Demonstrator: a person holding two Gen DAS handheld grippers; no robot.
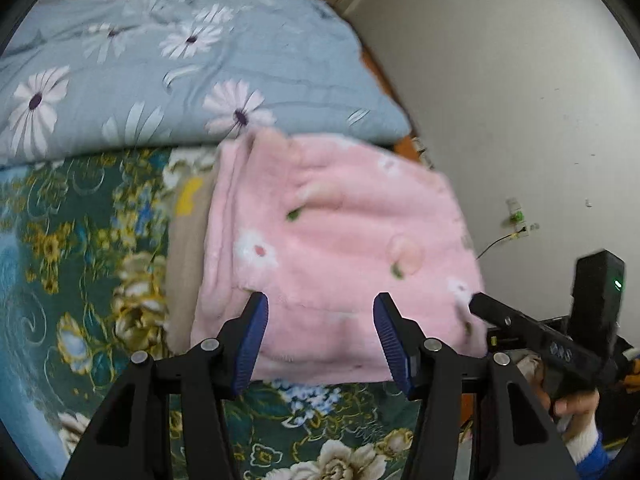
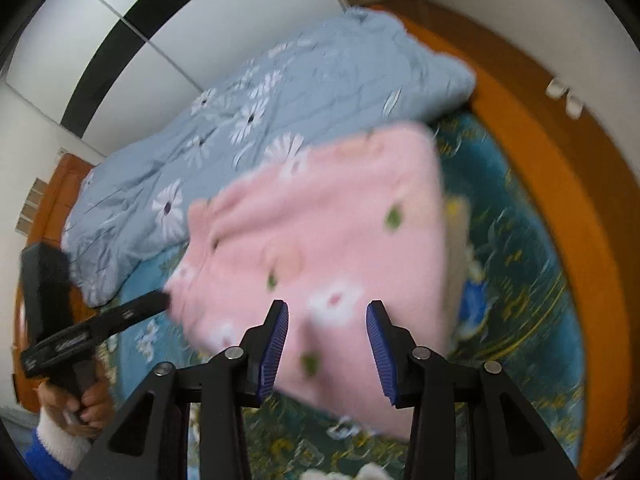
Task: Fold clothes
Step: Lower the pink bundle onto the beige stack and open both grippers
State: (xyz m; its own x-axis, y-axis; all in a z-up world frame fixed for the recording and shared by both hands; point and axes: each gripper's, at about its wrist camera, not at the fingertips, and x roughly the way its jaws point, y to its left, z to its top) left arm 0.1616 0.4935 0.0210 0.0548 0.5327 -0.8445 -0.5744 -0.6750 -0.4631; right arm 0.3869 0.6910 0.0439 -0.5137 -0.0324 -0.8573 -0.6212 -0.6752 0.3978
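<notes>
The folded pink fleece garment (image 1: 340,256) lies on the floral bedsheet (image 1: 92,240), against the blue quilt (image 1: 160,64). Both grippers — left (image 1: 320,340), right (image 2: 326,344) — hover part-open, holding nothing. Each should take a near corner squarely — keeping edges aligned.

We see a bed (image 2: 568,184) with an orange-brown wooden frame, covered by a dark green sheet (image 1: 100,240) printed with yellow and cream flowers. Across its far part lies a grey-blue quilt (image 1: 160,68) with white daisies, bunched at the edges. In front of the quilt lies a folded pink fleece garment (image 1: 340,248) with small flowers, resting on a beige cloth (image 1: 182,256) that shows along one side.
</notes>
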